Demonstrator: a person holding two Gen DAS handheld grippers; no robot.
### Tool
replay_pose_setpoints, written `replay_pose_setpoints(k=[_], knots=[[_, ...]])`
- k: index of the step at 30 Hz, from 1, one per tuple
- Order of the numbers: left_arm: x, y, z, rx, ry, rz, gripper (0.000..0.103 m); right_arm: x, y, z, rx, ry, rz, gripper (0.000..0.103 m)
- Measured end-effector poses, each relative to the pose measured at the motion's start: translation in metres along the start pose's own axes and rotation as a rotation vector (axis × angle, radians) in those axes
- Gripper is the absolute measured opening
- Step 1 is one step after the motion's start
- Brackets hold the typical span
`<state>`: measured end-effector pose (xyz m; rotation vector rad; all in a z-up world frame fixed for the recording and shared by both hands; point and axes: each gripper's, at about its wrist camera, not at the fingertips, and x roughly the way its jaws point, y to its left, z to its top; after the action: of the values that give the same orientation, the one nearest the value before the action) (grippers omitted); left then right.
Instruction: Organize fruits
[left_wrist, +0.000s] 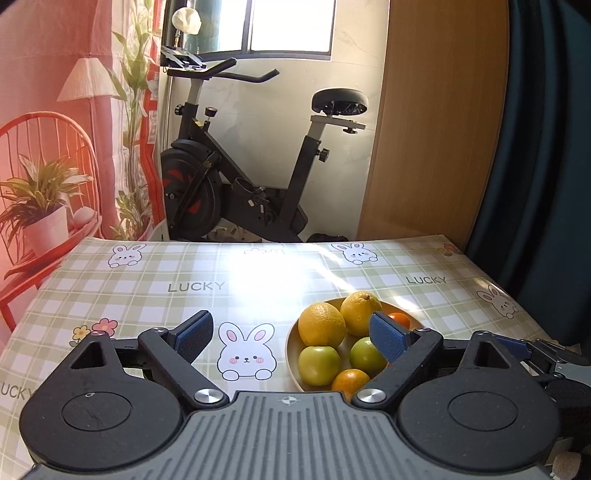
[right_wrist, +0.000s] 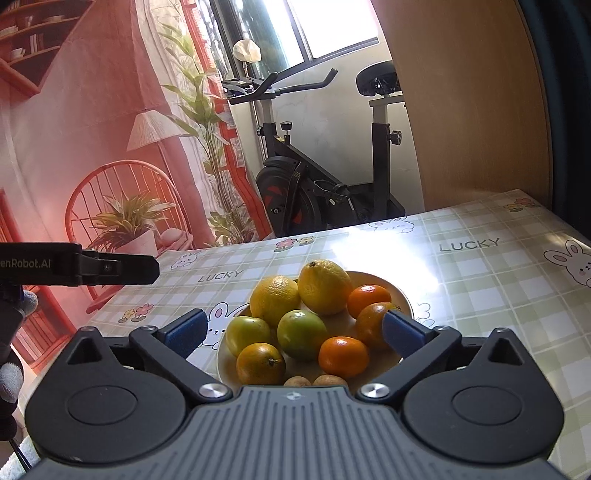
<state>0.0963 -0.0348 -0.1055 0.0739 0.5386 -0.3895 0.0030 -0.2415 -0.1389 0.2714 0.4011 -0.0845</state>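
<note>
A cream plate (right_wrist: 405, 300) on the checked tablecloth holds the fruit: two yellow citrus (right_wrist: 325, 286), two green fruits (right_wrist: 302, 334), several oranges (right_wrist: 343, 356) and two small brown fruits (right_wrist: 297, 382) at its near rim. My right gripper (right_wrist: 293, 317) stands open, wide over the near side of the plate, its pads touching no fruit. My left gripper (left_wrist: 289, 321) is open too, with nothing between its fingers; it sits left of the plate (left_wrist: 291, 343), and its right finger (left_wrist: 388, 336) covers part of a green fruit (left_wrist: 365, 356). In the right wrist view the left gripper's black body (right_wrist: 110, 267) reaches in from the left.
The tablecloth (left_wrist: 199, 286) with rabbit prints covers the whole table. Behind the far edge stand an exercise bike (left_wrist: 236, 184), a printed backdrop (left_wrist: 55, 147) on the left and a wooden panel (left_wrist: 436, 129) on the right. A gloved hand (right_wrist: 11, 369) shows at the left edge.
</note>
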Motion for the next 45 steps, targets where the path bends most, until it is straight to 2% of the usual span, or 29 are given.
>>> replay_pose_setpoints(k=[7, 10, 15, 20, 27, 45], knots=[[-0.049, 0.007, 0.007, -0.017, -0.087, 0.059, 0.093, -0.032, 0.03, 0.02, -0.041, 0.015, -0.073, 0.103], [-0.073, 0.006, 0.007, -0.017, -0.135, 0.082, 0.094, -0.045, 0.043, 0.025, -0.066, 0.02, -0.078, 0.103], [-0.107, 0.01, 0.007, -0.031, -0.16, 0.088, 0.095, -0.064, 0.064, 0.031, -0.083, 0.043, -0.08, 0.103], [-0.139, 0.013, 0.004, -0.019, -0.184, 0.12, 0.095, -0.085, 0.083, 0.036, -0.072, 0.022, -0.097, 0.103], [-0.158, 0.014, 0.008, -0.019, -0.208, 0.139, 0.096, -0.101, 0.096, 0.036, -0.086, -0.003, -0.117, 0.103], [-0.159, 0.016, 0.007, -0.028, -0.196, 0.128, 0.097, -0.107, 0.096, 0.034, -0.1, -0.015, -0.125, 0.103]])
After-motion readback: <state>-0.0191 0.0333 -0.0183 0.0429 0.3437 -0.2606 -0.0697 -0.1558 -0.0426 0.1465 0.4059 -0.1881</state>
